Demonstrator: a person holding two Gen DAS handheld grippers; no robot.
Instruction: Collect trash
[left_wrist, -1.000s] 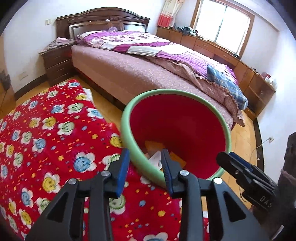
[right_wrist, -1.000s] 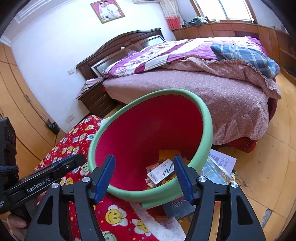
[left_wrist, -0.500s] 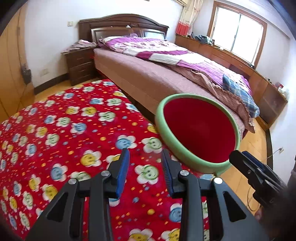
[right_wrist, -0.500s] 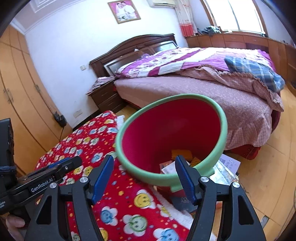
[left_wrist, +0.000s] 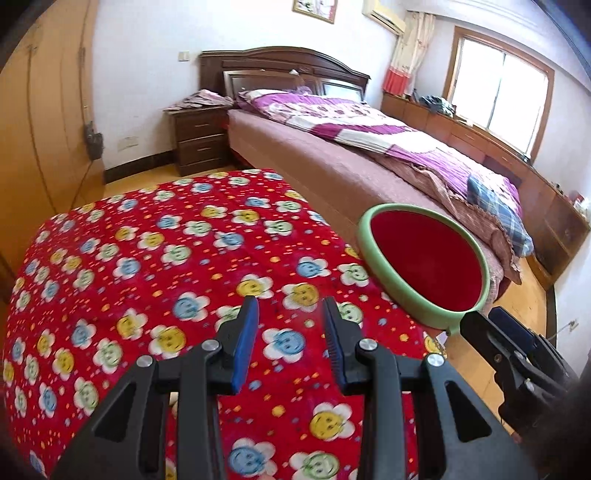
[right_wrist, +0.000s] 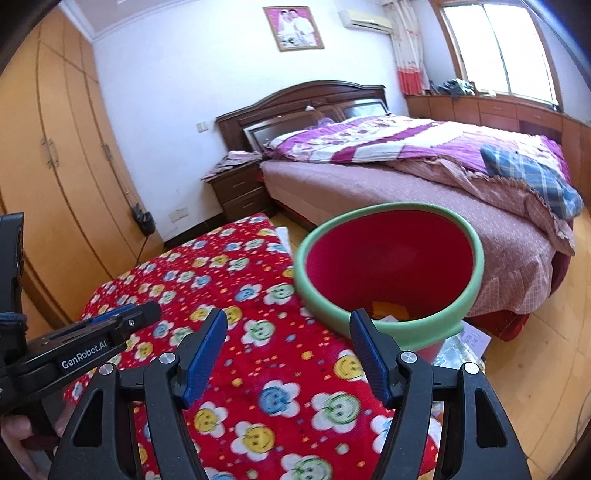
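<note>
Left gripper (left_wrist: 290, 314): blue-padded jaws parted by narrow gap, nothing between them, pointing forward and tilted down. Right gripper (right_wrist: 288, 332): jaws spread wide, nothing gripped, also angled down. Each visible in other's view: right gripper's tip low at right of left gripper; left gripper low at left of right gripper, person's hand (right_wrist: 18, 430) wrapped round its handle.
</note>
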